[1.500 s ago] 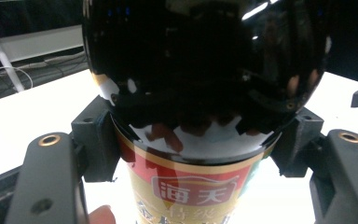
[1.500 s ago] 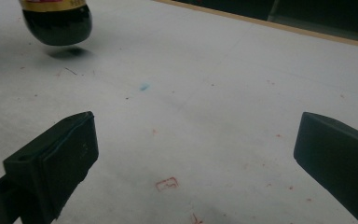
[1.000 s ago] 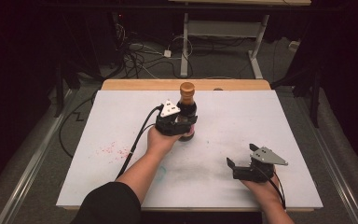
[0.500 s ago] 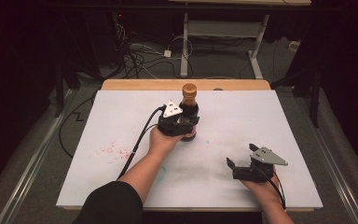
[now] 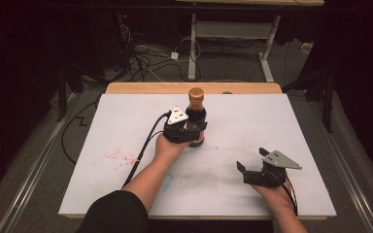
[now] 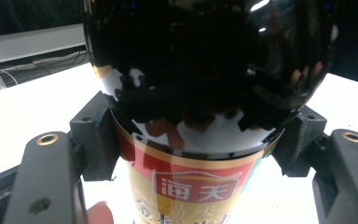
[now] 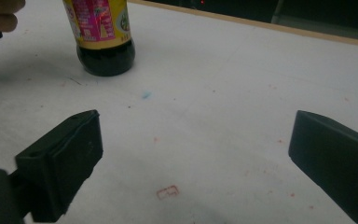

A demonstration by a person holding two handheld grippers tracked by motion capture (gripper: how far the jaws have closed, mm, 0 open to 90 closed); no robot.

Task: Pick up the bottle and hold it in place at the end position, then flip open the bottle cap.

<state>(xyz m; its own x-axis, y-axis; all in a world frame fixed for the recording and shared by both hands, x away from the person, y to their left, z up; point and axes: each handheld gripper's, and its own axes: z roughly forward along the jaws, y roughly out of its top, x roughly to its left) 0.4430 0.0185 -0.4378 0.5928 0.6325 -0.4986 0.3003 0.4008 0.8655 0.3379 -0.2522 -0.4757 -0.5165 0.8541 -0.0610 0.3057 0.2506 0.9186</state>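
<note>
White table [image 5: 320, 145], bottle [image 5: 196, 116] sits a bit farther now; our left gripper [image 5: 187, 132] grips it, right gripper [image 5: 253, 170] hangs open, its jaws just narrowing on nothing.

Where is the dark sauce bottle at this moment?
In the high view the sauce bottle stands upright on the white table, left of centre towards the far wooden edge, clamped between the jaws of the left gripper.

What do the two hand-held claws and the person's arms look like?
Both the left claw and the right claw are black with blocky jaws, each topped by a grey three-cornered plate with a black cable trailing. The left arm wears a black sleeve.
</note>
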